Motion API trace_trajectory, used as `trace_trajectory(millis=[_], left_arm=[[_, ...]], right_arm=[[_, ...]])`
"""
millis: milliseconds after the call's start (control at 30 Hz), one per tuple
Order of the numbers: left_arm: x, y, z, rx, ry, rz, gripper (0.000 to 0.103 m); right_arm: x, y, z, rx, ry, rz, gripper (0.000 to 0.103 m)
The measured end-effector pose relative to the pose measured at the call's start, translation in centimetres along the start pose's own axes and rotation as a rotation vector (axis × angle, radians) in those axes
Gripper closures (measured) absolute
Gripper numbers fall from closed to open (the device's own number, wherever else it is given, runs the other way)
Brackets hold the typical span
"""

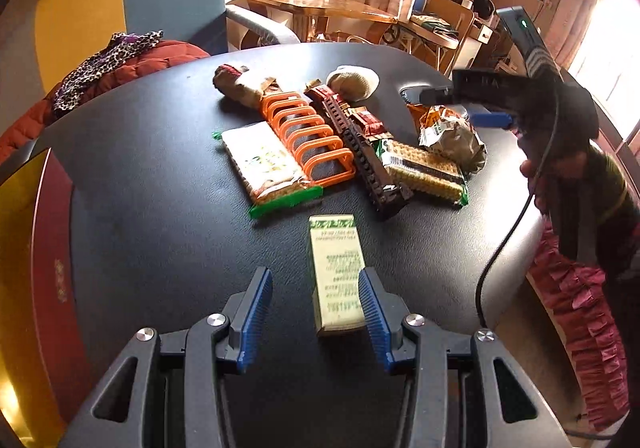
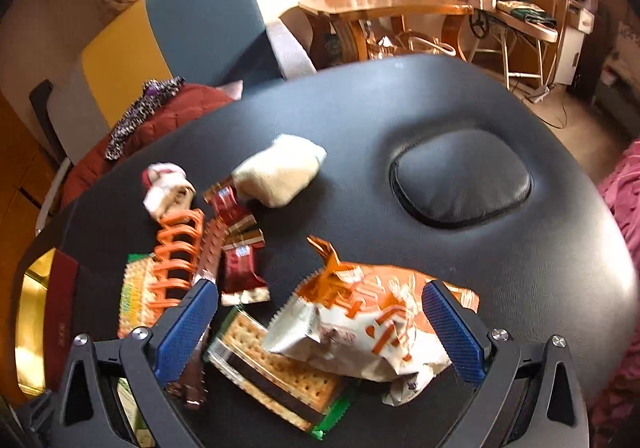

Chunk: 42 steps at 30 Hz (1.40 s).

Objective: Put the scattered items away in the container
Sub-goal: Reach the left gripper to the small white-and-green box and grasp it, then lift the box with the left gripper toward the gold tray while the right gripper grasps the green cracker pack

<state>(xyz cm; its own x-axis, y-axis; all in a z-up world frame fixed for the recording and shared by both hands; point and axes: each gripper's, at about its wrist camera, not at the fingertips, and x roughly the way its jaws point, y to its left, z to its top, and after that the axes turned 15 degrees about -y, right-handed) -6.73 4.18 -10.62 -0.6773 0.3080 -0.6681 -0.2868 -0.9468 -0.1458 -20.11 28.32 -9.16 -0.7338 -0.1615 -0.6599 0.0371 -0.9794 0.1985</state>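
Observation:
My left gripper (image 1: pixel 316 320) is open and points down at a pale green box (image 1: pixel 338 272) lying flat on the black table (image 1: pixel 160 176). The box sits between the fingers, close to the right pad (image 1: pixel 374 322). My right gripper (image 2: pixel 320 328) is open, its pads standing either side of a crumpled orange-and-white snack bag (image 2: pixel 360 312). The left wrist view shows the right gripper (image 1: pixel 486 112) hovering just over that bag (image 1: pixel 452 134). A red and gold container (image 1: pixel 48 248) lies at the table's left edge, also seen as the container (image 2: pixel 60 288).
A heap in mid-table holds an orange rack (image 1: pixel 308 132), cracker packets (image 1: pixel 264 164), a brown strip (image 1: pixel 360 152), red sweets (image 2: pixel 240 268) and socks (image 2: pixel 280 168). An oval cushion (image 2: pixel 460 184) is set in the table. A red jacket (image 1: pixel 160 56) lies far left.

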Motion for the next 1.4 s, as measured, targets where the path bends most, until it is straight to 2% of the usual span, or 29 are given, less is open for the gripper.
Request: trace_trajectory(millis=[133, 267, 600, 700, 767, 833, 1033, 1133, 1267, 1300, 1333, 1367, 1400], left_arm=[[1.2, -0.4, 0.3, 0.018, 0.013, -0.008, 0.057], [1.9, -0.9, 0.3, 0.011, 0.031, -0.025, 0.057], [3.4, -1.2, -1.5, 0.016, 0.084, 0.005, 0.057], [2.9, -0.6, -1.8, -0.007, 0.068, 0.009, 0.058], [2.6, 0.1, -1.9, -0.037, 0.063, 0.014, 0.069], [2.3, 0.8, -2.0, -0.060, 0.060, 0.018, 0.071], [0.1, 2.6, -3.3, -0.079, 0.049, 0.075, 0.071], [-1.2, 3.8, -4.3, -0.098, 0.040, 0.111, 0.071], [-2.4, 5.0, -5.4, -0.133, 0.021, 0.116, 0.070], [-2.5, 5.0, -5.6, -0.134, 0.018, 0.116, 0.070], [-2.6, 5.0, -5.7, -0.133, 0.015, 0.116, 0.070], [-2.7, 4.9, -5.8, -0.132, 0.012, 0.116, 0.070], [-2.7, 4.9, -5.8, -0.129, 0.010, 0.116, 0.070]], right_arm=[[-2.7, -0.8, -1.4, 0.045, -0.081, 0.009, 0.000], [-6.0, -1.0, -2.9, 0.082, -0.124, 0.065, 0.000], [-7.0, 0.7, -8.7, 0.058, -0.053, 0.103, 0.000], [-6.7, 1.2, -10.2, 0.026, -0.028, 0.090, 0.000], [-6.4, 1.5, -10.9, 0.016, -0.015, 0.081, 0.000], [-6.3, 1.6, -11.4, 0.013, -0.005, 0.073, 0.000], [-5.6, 1.6, -12.5, 0.018, 0.005, 0.027, 0.000], [-5.5, 1.7, -12.8, 0.005, -0.018, -0.011, 0.000], [-5.3, 2.4, -13.0, -0.032, -0.024, -0.062, 0.000], [-5.3, 2.7, -13.0, -0.047, -0.023, -0.067, 0.001], [-5.3, 2.9, -13.0, -0.061, -0.023, -0.070, 0.009], [-5.5, 3.2, -12.8, -0.072, -0.029, -0.052, 0.023], [-5.6, 3.3, -12.5, -0.079, -0.026, -0.024, 0.028]])
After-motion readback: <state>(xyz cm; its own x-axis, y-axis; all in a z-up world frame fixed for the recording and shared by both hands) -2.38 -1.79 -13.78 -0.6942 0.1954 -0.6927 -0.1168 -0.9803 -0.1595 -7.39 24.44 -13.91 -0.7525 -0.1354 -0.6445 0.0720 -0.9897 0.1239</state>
